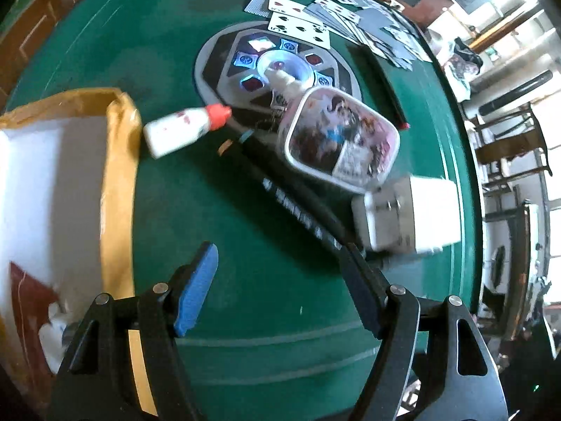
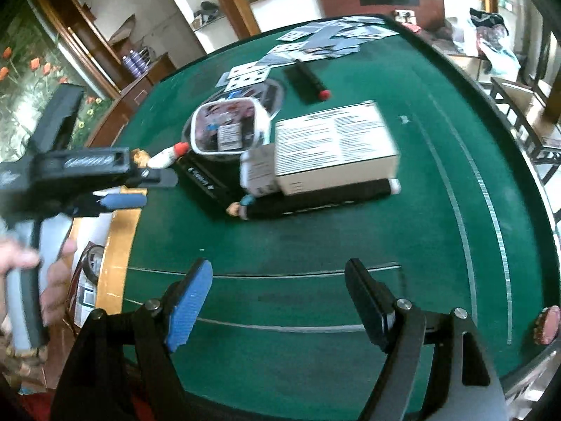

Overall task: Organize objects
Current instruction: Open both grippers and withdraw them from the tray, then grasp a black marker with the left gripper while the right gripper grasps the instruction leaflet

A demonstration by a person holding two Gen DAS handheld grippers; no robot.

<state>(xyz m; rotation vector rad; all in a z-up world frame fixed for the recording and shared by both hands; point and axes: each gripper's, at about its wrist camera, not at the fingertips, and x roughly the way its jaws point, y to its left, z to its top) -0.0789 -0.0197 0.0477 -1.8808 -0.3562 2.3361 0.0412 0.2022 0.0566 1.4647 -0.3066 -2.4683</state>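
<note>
Glue bottle (image 1: 186, 129) lies far-left of the spread, empty left tool (image 1: 277, 291), long axis slanting left-right beside the box (image 1: 119, 175); right tool (image 2: 278, 301) spread, farther.

On the green table (image 1: 245, 238) lie one white glue bottle (image 1: 182, 128) with a red cap, one clear lidded tub (image 1: 342, 140), one white printed box (image 2: 335, 145), two black markers (image 1: 298, 203) (image 2: 308, 79), and one spread of playing cards (image 1: 350, 17) at twelve o'clock. One cardboard box (image 1: 119, 161) sits at nine o'clock.
</note>
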